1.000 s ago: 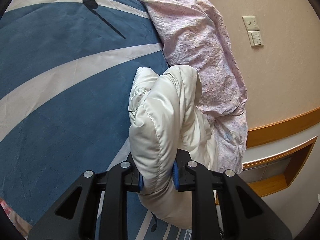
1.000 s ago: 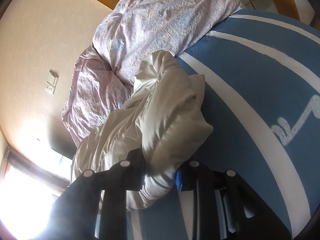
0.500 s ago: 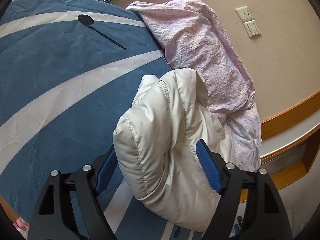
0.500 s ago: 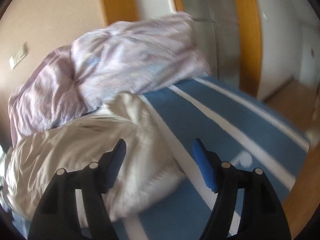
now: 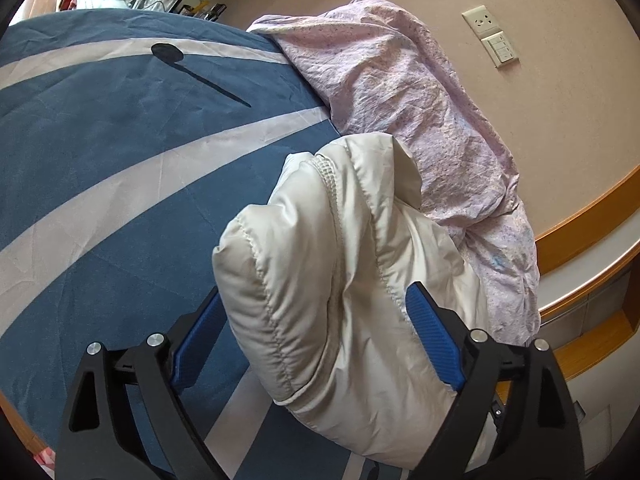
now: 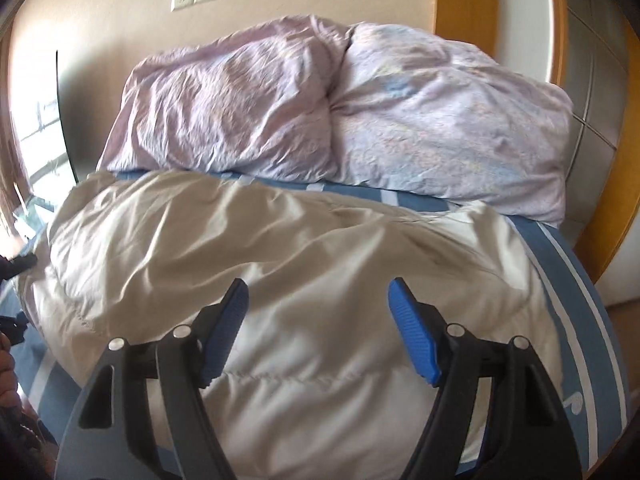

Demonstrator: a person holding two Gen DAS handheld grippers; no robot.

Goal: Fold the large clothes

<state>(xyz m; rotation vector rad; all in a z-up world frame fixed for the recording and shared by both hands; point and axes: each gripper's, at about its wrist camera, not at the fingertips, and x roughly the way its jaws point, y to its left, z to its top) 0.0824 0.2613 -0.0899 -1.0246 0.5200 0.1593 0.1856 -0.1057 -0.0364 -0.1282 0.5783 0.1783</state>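
Note:
A cream quilted puffer jacket (image 5: 340, 280) lies bunched on the blue bedspread (image 5: 120, 152) with white stripes. My left gripper (image 5: 316, 320) is open, its blue pads (image 5: 432, 340) wide on either side of a folded edge of the jacket without gripping it. In the right wrist view the jacket (image 6: 280, 260) spreads wide across the bedspread (image 6: 576, 300). My right gripper (image 6: 316, 320) is open just above the jacket's near part, with its blue pads (image 6: 412, 332) apart.
A crumpled pink-lilac duvet (image 5: 420, 100) is heaped at the head of the bed against the beige wall, also in the right wrist view (image 6: 340, 100). Wall sockets (image 5: 492, 36) sit above it. A wooden headboard ledge (image 5: 592, 224) runs to the right. A window (image 6: 36, 128) is at left.
Both grippers opened and let go of the jacket. The right gripper swung round to face the head of the bed; the jacket now lies spread out below it.

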